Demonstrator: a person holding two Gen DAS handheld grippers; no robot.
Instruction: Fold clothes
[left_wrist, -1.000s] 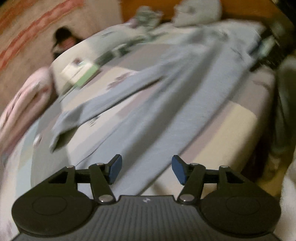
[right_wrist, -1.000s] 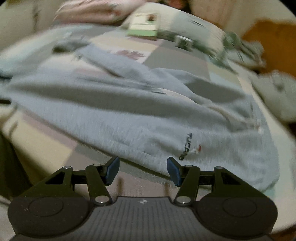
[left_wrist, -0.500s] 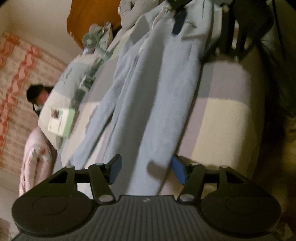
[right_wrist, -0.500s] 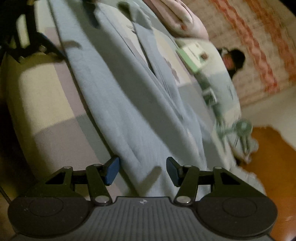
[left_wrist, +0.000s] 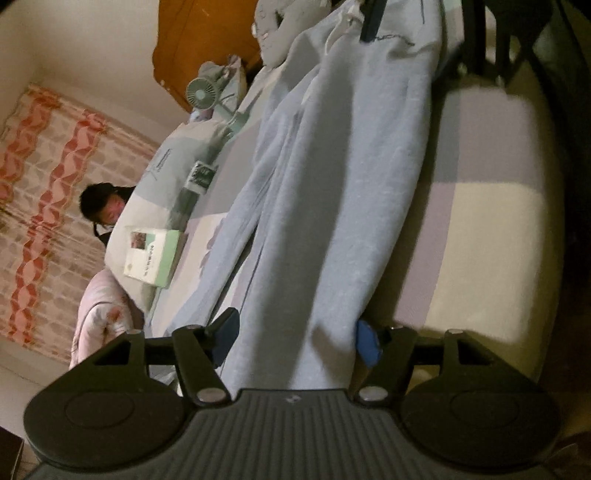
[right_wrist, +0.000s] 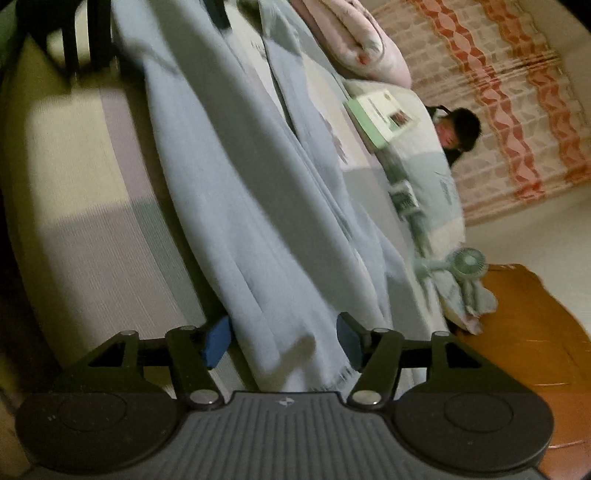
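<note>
Light blue sweatpants (left_wrist: 332, 192) lie stretched along the checked bedspread (left_wrist: 491, 229). In the left wrist view one end of them runs in between the fingers of my left gripper (left_wrist: 295, 343). Its jaws are opening, and the pads do not press the cloth. My right gripper (left_wrist: 369, 18) shows at the far end, by the white drawstring. In the right wrist view that end of the sweatpants (right_wrist: 258, 221) lies between the fingers of my right gripper (right_wrist: 282, 343), whose jaws are also opening without pressing. The left gripper (right_wrist: 218, 14) is at the top.
A green and white box (left_wrist: 151, 258), a small mint fan (left_wrist: 201, 92) and a pink quilt (left_wrist: 99, 314) lie on the bed's far side. A person (left_wrist: 105, 203) sits beyond it before a red-patterned curtain (left_wrist: 44, 177). The bed edge (left_wrist: 546, 206) drops off beside the sweatpants.
Both views have rolled about a quarter turn and the grippers have come down at the two ends of the sweatpants. The cloth now lies between each pair of fingers, which stand slightly wider.
</note>
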